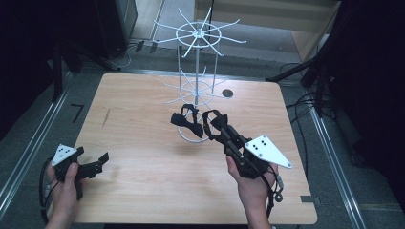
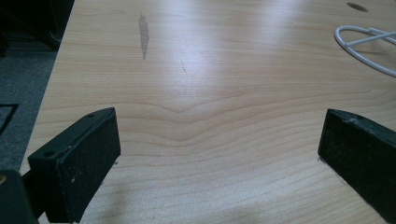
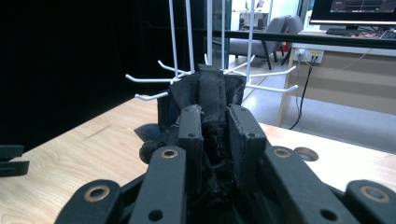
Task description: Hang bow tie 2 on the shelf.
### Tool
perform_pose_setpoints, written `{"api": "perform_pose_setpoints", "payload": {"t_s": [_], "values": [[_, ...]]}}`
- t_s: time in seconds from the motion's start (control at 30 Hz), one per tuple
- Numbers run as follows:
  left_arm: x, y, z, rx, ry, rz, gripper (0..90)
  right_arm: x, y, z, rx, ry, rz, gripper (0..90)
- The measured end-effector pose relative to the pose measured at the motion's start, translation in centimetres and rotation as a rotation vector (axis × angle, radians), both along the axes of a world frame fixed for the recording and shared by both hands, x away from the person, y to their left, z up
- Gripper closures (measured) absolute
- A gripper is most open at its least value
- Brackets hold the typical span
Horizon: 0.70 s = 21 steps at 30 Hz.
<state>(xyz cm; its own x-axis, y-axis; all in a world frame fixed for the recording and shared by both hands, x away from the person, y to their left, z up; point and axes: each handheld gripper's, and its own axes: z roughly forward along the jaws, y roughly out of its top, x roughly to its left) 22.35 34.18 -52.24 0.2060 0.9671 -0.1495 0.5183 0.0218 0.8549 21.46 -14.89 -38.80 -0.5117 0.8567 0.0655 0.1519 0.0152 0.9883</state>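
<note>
A black fabric piece (image 1: 185,121), bunched like a bow tie with a strap, hangs just above the table in front of the white wire hook rack (image 1: 196,86). My right gripper (image 1: 215,125) is shut on it. In the right gripper view the cloth (image 3: 205,88) is pinched between the two jaws of the right gripper (image 3: 215,116), and the rack's lower hooks (image 3: 271,74) stand close behind it. My left gripper (image 1: 93,160) rests at the table's front left, open. Bare wood lies between the jaws of the left gripper (image 2: 219,149).
The rack's round wire base (image 2: 359,44) stands at mid-table. A small round hole (image 1: 228,93) sits in the wooden tabletop (image 1: 143,167) behind it. Dark stands and cables line the floor on both sides. A desk and chair show far behind the rack.
</note>
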Motion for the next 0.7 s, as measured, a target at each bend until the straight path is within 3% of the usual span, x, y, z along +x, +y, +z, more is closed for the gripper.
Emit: {"api": "perform_pose_setpoints", "payload": {"t_s": [0.37,0.7], "values": [[0.0,0.0,0.0,0.0,0.0,-0.001,0.0,0.4,0.0,0.8,0.019,-0.02,-0.004,77.3],[0.0,0.0,0.0,0.001,0.001,-0.001,0.0,1.5,0.0,0.8,0.024,-0.01,-0.008,77.3]]}}
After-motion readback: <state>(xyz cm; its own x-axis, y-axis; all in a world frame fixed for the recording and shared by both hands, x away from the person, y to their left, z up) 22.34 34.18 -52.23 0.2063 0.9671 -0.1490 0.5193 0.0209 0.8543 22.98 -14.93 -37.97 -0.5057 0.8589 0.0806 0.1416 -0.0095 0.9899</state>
